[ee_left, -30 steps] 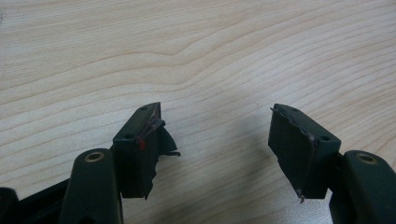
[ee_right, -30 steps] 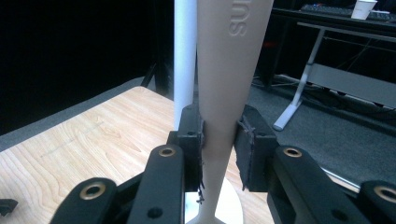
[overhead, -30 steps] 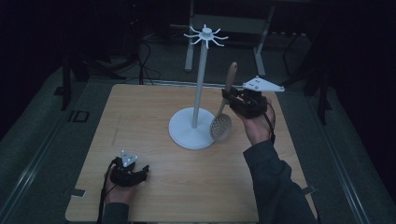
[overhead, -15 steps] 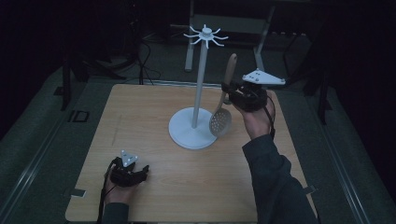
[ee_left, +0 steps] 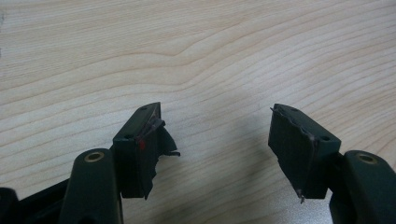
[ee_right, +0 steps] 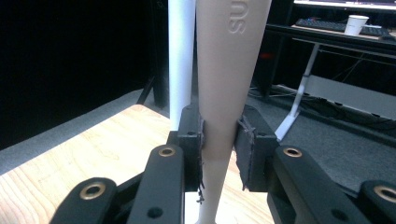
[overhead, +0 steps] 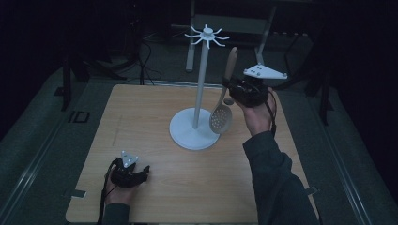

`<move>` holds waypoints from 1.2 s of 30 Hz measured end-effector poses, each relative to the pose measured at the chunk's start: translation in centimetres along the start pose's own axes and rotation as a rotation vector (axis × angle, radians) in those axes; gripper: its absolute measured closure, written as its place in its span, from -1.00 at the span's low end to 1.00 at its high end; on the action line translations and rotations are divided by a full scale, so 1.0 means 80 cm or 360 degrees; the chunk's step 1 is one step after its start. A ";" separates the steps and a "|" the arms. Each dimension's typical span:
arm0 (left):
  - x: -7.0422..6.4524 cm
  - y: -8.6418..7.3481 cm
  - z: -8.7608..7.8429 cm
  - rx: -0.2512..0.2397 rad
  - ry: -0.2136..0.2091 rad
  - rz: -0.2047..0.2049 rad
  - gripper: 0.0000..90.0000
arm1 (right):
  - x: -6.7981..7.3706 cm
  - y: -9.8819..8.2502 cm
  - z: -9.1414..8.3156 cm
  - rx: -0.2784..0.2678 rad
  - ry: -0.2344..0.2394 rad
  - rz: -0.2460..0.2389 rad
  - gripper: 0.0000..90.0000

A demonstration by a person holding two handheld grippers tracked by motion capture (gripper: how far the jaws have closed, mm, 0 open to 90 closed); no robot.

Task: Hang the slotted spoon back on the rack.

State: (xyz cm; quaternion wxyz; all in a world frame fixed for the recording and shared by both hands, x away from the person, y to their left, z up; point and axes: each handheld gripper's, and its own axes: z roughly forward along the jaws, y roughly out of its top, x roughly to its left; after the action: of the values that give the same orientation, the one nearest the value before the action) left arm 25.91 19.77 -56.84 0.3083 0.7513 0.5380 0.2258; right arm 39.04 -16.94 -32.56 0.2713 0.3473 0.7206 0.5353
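Observation:
A tan slotted spoon (overhead: 221,117) hangs bowl down in the air, its handle (ee_right: 224,93) clamped between the jaws of my right gripper (overhead: 234,90), which is shut on it. The spoon is just right of the white hook stand's pole (overhead: 202,84); the stand's round base (overhead: 190,129) sits mid-table and its hooked top (overhead: 206,33) is above the spoon's handle end. In the right gripper view the white pole (ee_right: 181,56) rises right behind the handle. My left gripper (overhead: 141,172) rests at the table's near left, open, with bare wood between its pads (ee_left: 140,144).
The wooden table (overhead: 141,117) has bare room left of and in front of the stand. Dark floor, cables and a desk frame (overhead: 225,18) lie beyond the far edge. A keyboard and a paper cup (ee_right: 354,24) sit on a desk far off.
My right gripper has lifted the spoon higher and slightly toward the stand's pole. The left gripper has stayed put.

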 end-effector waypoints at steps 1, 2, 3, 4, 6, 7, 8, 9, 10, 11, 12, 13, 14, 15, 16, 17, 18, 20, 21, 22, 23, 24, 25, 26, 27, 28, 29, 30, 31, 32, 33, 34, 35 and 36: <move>0.000 0.000 0.000 -0.0002 -0.0001 -0.0002 -0.21 | 0.000 0.001 0.000 -0.0004 -0.0001 0.0000 0.63; 0.000 0.000 0.000 -0.0002 -0.0001 -0.0003 -0.21 | -0.001 0.001 0.001 -0.0002 0.0000 0.0000 0.63; 0.000 0.000 0.000 -0.0001 -0.0001 -0.0002 -0.21 | -0.001 0.002 0.001 0.0002 0.0000 0.0002 0.63; 0.000 0.000 0.000 0.0000 -0.0001 0.0000 -0.21 | -0.001 0.003 0.002 0.0007 -0.0001 0.0001 0.63; 0.000 0.000 0.000 -0.0001 -0.0001 -0.0001 -0.21 | 0.000 0.004 0.003 0.0010 -0.0003 -0.0002 0.63; 0.000 0.000 0.000 -0.0003 -0.0001 -0.0003 -0.21 | 0.000 0.005 0.004 0.0010 -0.0002 -0.0004 0.63; 0.000 0.000 0.000 -0.0004 -0.0002 -0.0005 -0.21 | 0.001 0.006 0.005 0.0010 -0.0002 -0.0002 0.63; 0.000 0.000 0.000 -0.0004 -0.0002 -0.0004 -0.21 | 0.001 0.006 0.006 0.0007 -0.0004 -0.0007 0.63; 0.000 0.000 0.000 -0.0004 -0.0002 -0.0005 -0.21 | 0.002 0.007 0.007 0.0011 -0.0003 -0.0007 0.63; 0.000 0.000 0.000 -0.0004 -0.0002 -0.0005 -0.21 | 0.003 0.007 0.008 0.0011 0.0002 -0.0005 0.63; 0.000 0.000 0.000 -0.0007 -0.0002 -0.0006 -0.21 | 0.003 0.008 0.009 0.0015 0.0004 -0.0009 0.63; 0.000 0.000 0.000 -0.0007 -0.0002 -0.0006 -0.21 | 0.004 0.008 0.010 0.0018 0.0005 -0.0011 0.63; 0.000 0.000 0.000 -0.0008 -0.0002 -0.0007 -0.21 | 0.005 0.008 0.012 0.0019 0.0006 -0.0012 0.63; 0.000 0.000 0.000 -0.0008 -0.0003 -0.0008 -0.21 | 0.006 0.009 0.014 0.0024 0.0007 -0.0014 0.63; 0.000 0.000 0.000 -0.0008 -0.0003 -0.0008 -0.21 | 0.007 0.010 0.014 0.0025 0.0008 -0.0014 0.63; 0.000 0.000 0.000 -0.0006 -0.0003 -0.0005 -0.21 | 0.007 0.010 0.015 0.0027 0.0010 -0.0016 0.63; 0.000 0.000 0.000 -0.0006 -0.0002 -0.0005 -0.21 | 0.008 0.011 0.016 0.0028 0.0009 -0.0016 0.63; 0.000 0.000 -0.001 -0.0007 -0.0004 -0.0002 -0.21 | 0.009 0.013 0.018 0.0026 0.0010 -0.0019 0.63; 0.000 0.000 -0.001 -0.0007 -0.0004 -0.0002 -0.21 | 0.009 0.014 0.018 0.0027 0.0011 -0.0016 0.63; 0.000 0.000 0.000 -0.0007 -0.0004 -0.0003 -0.21 | 0.009 0.015 0.019 0.0033 0.0010 -0.0016 0.63; 0.000 0.000 -0.001 -0.0006 -0.0004 -0.0004 -0.21 | 0.009 0.015 0.020 0.0038 0.0011 -0.0013 0.63; 0.000 0.000 -0.001 -0.0007 -0.0005 -0.0004 -0.21 | 0.009 0.016 0.022 0.0043 0.0010 -0.0017 0.63; 0.000 0.000 -0.001 -0.0008 -0.0003 -0.0001 -0.21 | 0.009 0.016 0.023 0.0046 0.0010 -0.0020 0.63; 0.001 0.000 -0.001 -0.0008 -0.0003 -0.0003 -0.21 | 0.010 0.016 0.024 0.0048 0.0010 -0.0027 0.63; 0.001 0.000 -0.001 -0.0009 -0.0003 -0.0004 -0.21 | 0.010 0.016 0.024 0.0052 0.0008 -0.0028 0.63; 0.001 0.000 -0.001 -0.0008 -0.0004 -0.0004 -0.21 | 0.010 0.017 0.025 0.0053 0.0006 -0.0025 0.63; 0.001 0.000 -0.001 -0.0008 -0.0003 -0.0003 -0.21 | 0.009 0.017 0.026 0.0053 0.0005 -0.0020 0.63; 0.001 0.000 -0.001 -0.0005 -0.0004 0.0002 -0.21 | 0.009 0.017 0.027 0.0052 0.0003 -0.0017 0.63; 0.001 0.000 -0.001 -0.0005 -0.0004 0.0002 -0.21 | 0.008 0.017 0.027 0.0055 0.0003 -0.0016 0.63; 0.001 0.000 -0.001 -0.0005 -0.0005 0.0002 -0.21 | 0.008 0.018 0.028 0.0058 0.0002 -0.0015 0.63; 0.001 0.000 -0.001 -0.0005 -0.0004 0.0001 -0.21 | 0.008 0.019 0.029 0.0059 0.0002 -0.0014 0.63; 0.001 0.000 -0.001 -0.0005 -0.0004 -0.0001 -0.21 | 0.008 0.019 0.030 0.0060 0.0003 -0.0015 0.63; 0.001 0.000 -0.001 -0.0007 -0.0005 -0.0001 -0.21 | 0.008 0.020 0.030 0.0064 0.0002 -0.0015 0.63; 0.001 0.000 -0.001 -0.0007 -0.0005 -0.0001 -0.21 | 0.008 0.021 0.031 0.0067 0.0005 -0.0016 0.63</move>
State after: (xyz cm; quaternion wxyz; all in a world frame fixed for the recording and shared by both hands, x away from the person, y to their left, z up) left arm 25.89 19.82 -56.80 0.3109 0.7508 0.5374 0.2257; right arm 40.88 -14.64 -31.67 0.2655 0.3485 0.7338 0.5193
